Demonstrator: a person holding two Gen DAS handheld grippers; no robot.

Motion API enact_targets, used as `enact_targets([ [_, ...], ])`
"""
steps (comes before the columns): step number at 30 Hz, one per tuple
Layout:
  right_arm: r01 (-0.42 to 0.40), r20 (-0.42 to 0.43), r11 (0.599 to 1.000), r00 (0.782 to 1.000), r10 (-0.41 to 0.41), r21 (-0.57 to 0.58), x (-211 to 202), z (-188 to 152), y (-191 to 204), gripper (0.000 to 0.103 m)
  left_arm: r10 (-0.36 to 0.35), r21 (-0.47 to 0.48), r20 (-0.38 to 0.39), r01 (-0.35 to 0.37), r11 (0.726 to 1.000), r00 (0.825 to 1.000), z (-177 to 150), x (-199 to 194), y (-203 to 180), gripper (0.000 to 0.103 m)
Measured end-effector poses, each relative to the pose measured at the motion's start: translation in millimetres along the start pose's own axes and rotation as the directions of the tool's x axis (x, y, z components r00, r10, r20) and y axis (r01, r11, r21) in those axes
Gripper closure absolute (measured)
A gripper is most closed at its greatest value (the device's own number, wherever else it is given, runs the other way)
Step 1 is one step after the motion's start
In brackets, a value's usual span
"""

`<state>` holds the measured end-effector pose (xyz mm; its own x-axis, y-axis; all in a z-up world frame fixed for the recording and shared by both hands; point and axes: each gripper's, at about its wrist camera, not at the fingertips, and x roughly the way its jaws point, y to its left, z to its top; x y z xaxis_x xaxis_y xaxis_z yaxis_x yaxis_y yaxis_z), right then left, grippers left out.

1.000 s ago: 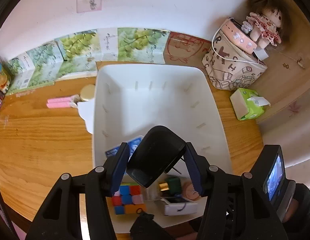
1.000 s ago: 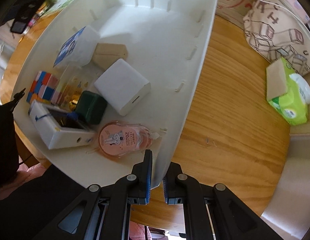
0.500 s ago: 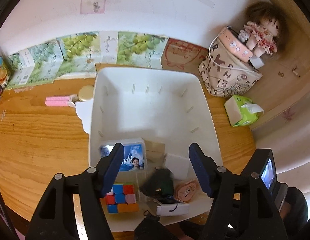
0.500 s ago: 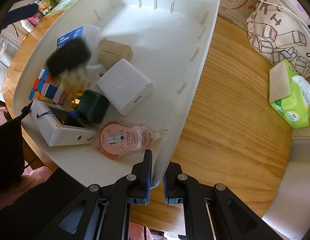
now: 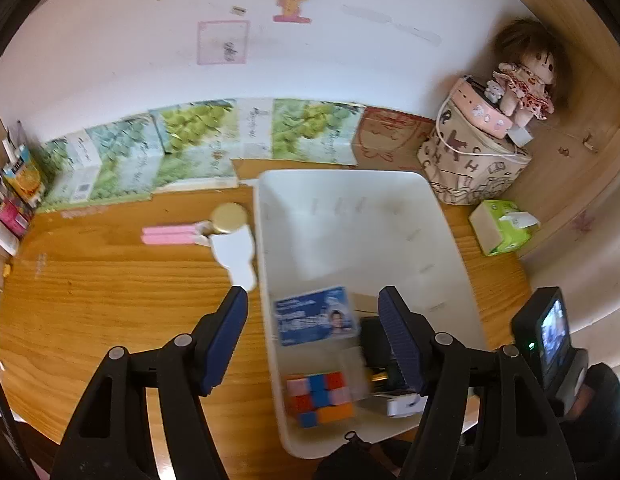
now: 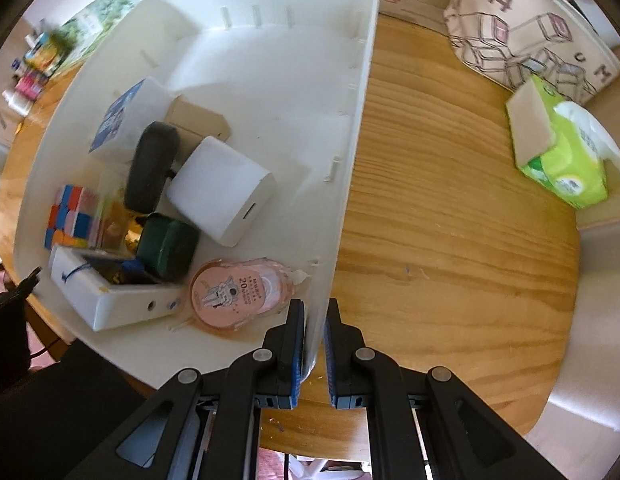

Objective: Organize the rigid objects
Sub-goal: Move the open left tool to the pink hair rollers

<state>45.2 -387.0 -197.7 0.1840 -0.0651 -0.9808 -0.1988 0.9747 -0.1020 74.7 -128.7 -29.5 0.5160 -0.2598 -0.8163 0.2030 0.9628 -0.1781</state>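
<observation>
Left gripper (image 5: 312, 336) is hanging empty, jaws apart, straddling the near-left wall of the white bin (image 5: 266, 248). Right gripper (image 6: 315, 344) is clenching the bin's right wall, steadying it.

Loose items are sitting on the table left of the bin: white flat piece (image 5: 235, 254) touching the bin's outer wall, gold-lidded jar (image 5: 229, 218) just behind it, pink bar (image 5: 170, 235) further left, long axis running left-right.

All lie ahead and left of the left gripper, which is clearly nearer; the right one is busy. Likely next pick: white piece.
</observation>
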Motion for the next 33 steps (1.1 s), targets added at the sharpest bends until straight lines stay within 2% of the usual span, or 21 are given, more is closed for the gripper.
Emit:
enact_targets([
  [5,0.019,0.005,0.996,1.000,-0.019,0.092,4,3,-7,0.093,0.040,0.029,0.030,-0.040,0.999,0.999,1,-7,30,0.032],
  [13,0.071,-0.003,0.977,0.997,-0.072,0.202,9,11,-14,0.093,0.074,0.068,0.035,-0.076,0.995,0.997,0,-5,77,0.032],
  [20,0.101,-0.011,0.951,0.995,-0.103,0.293,12,10,-17,0.090,0.101,0.139,0.006,-0.101,0.985,0.995,5,8,111,0.032],
  [25,0.116,-0.016,0.929,0.993,-0.118,0.353,14,11,-21,0.088,0.102,0.190,-0.037,-0.094,0.977,0.994,9,29,132,0.032],
  [33,0.153,-0.052,0.896,0.988,-0.144,0.417,18,16,-20,0.086,0.111,0.308,-0.093,-0.078,0.948,0.989,20,68,156,0.032],
])
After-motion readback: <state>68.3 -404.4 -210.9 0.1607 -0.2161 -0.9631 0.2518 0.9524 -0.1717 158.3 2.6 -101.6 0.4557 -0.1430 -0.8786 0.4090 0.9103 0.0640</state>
